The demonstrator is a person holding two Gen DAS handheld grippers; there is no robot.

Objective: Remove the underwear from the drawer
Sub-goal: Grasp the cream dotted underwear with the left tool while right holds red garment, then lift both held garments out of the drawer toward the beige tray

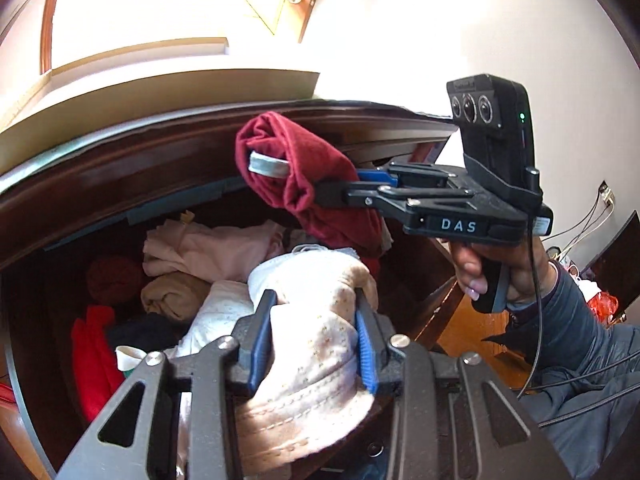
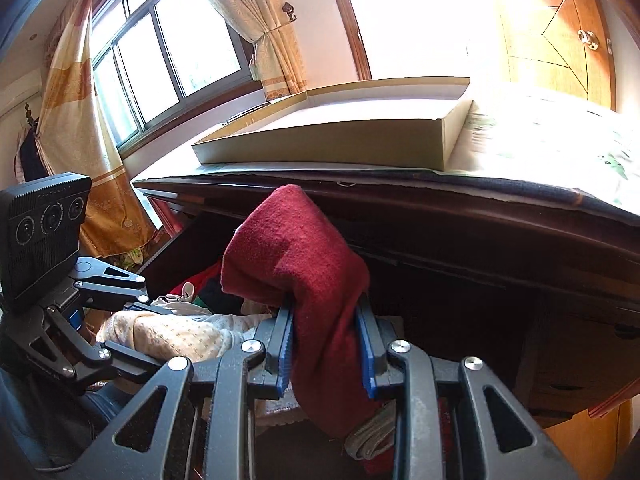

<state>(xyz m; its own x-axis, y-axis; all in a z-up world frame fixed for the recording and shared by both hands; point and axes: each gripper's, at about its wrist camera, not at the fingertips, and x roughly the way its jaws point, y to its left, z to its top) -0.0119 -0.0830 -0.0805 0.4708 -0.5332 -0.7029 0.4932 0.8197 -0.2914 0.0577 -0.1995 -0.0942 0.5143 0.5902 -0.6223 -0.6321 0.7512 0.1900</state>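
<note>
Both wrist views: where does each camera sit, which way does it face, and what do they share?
Left wrist: on the left gripper, looking down into the open drawer; its pads clamp pale dotted underwear; a hand holds the right gripper.
Right wrist: on the right gripper, facing the dresser top and cardboard box; its pads clamp dark red underwear.
Shared: both garments, both grippers, the drawer.

A bedroom in somebody's home — a dark wooden dresser (image 2: 440, 216) with its drawer (image 1: 100, 216) full of folded clothes, patterned curtains (image 2: 248, 12) tied back at a sunlit window (image 2: 160, 48), a panelled wooden door (image 2: 560, 32) — nothing workaday here.
</note>
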